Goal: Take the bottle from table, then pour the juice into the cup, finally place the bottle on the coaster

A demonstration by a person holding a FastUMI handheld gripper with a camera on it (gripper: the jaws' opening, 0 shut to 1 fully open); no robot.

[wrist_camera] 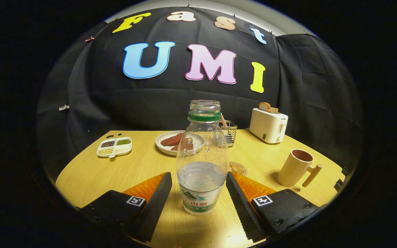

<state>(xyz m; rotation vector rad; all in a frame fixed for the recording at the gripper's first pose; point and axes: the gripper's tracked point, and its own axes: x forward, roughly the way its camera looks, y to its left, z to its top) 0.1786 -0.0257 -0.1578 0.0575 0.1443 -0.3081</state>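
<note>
between the spread gripper fingers stands a clear ribbed plastic bottle, untouched.

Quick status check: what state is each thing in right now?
bottle: upright on table, uncapped, partly filled, between the fingers, not gripped
gripper: open, fingers either side of bottle
cup: upright, looks empty
coaster: bare
toaster: bread in slot
</note>
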